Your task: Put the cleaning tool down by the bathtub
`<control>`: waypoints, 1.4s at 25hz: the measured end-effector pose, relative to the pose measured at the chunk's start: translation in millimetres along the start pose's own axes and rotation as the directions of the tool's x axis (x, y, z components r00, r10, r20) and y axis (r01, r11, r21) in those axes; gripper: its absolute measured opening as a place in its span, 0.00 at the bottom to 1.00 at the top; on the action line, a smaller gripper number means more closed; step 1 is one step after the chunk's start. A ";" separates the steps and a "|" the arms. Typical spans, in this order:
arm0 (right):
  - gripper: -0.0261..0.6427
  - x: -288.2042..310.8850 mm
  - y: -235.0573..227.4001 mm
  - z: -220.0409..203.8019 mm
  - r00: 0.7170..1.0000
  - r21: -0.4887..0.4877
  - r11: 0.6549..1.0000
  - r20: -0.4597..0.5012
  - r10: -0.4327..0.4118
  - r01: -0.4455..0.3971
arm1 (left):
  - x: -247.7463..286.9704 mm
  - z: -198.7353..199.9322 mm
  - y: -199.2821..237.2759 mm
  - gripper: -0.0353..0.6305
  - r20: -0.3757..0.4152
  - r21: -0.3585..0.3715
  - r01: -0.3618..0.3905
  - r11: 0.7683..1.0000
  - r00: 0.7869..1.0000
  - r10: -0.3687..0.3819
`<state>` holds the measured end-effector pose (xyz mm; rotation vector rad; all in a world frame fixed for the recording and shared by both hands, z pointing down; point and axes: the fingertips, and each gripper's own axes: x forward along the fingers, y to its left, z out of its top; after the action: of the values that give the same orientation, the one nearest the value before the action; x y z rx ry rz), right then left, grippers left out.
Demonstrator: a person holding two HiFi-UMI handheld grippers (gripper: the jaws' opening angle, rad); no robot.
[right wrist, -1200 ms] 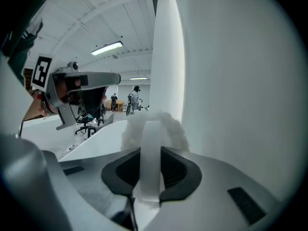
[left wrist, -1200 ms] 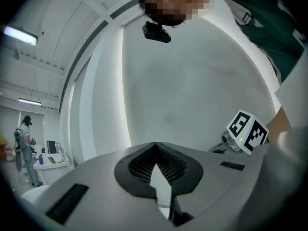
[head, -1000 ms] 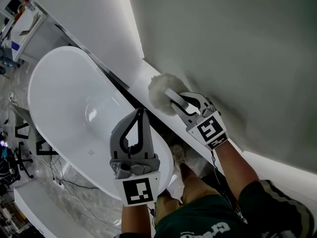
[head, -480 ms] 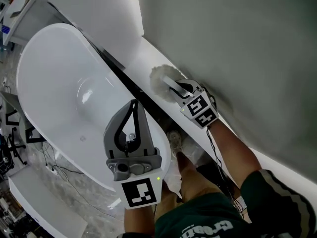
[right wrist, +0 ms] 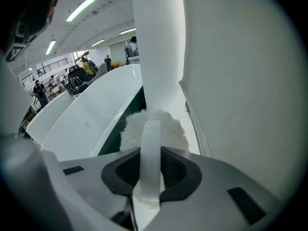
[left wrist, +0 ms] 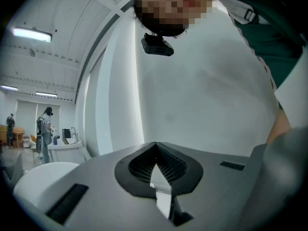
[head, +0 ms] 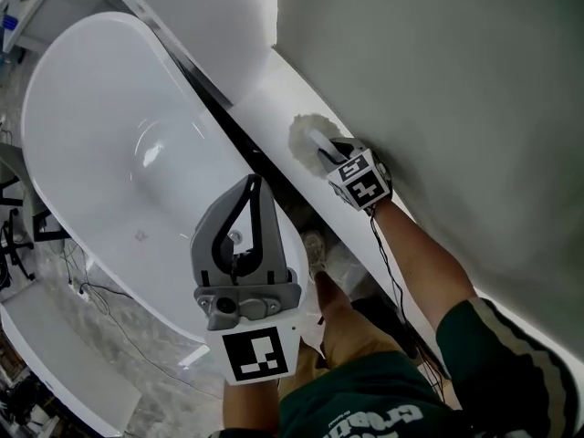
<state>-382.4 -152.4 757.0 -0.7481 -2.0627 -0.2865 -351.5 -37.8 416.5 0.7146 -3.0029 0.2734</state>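
Observation:
The cleaning tool has a fluffy white head [head: 308,135] and a flat white handle [right wrist: 149,162]. My right gripper [head: 327,151] is shut on that handle and points steeply down, with the head low over the white ledge [head: 266,88] along the grey wall. In the right gripper view the fluffy head [right wrist: 155,128] sticks out past my right gripper [right wrist: 150,150], beside the bathtub [right wrist: 91,119]. The white oval bathtub [head: 100,144] fills the left of the head view. My left gripper [head: 255,182] hovers over the tub's near rim, shut with nothing in it; the left gripper [left wrist: 155,144] faces the wall.
A dark gap [head: 239,144] runs between the tub and the ledge. The grey wall [head: 456,71] rises right behind the ledge. Cables [head: 87,286] trail on the marbled floor left of the tub. My shoe [head: 315,249] stands by the tub's end. People [right wrist: 86,67] stand far off.
My right gripper has sunk toward the ledge with the tool, tipping further downward. The left gripper has dropped a little and stays shut.

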 end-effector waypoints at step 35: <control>0.18 115.8 -9.3 -88.7 0.978 0.085 0.996 -0.210 -0.017 0.035 | -20.0 -79.1 22.9 0.06 -0.137 -0.112 -0.024 0.993 0.991 0.009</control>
<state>-376.2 -154.5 903.0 -0.6107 -1.8741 -0.2750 -343.9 5.5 489.0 0.6339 -2.8689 0.1437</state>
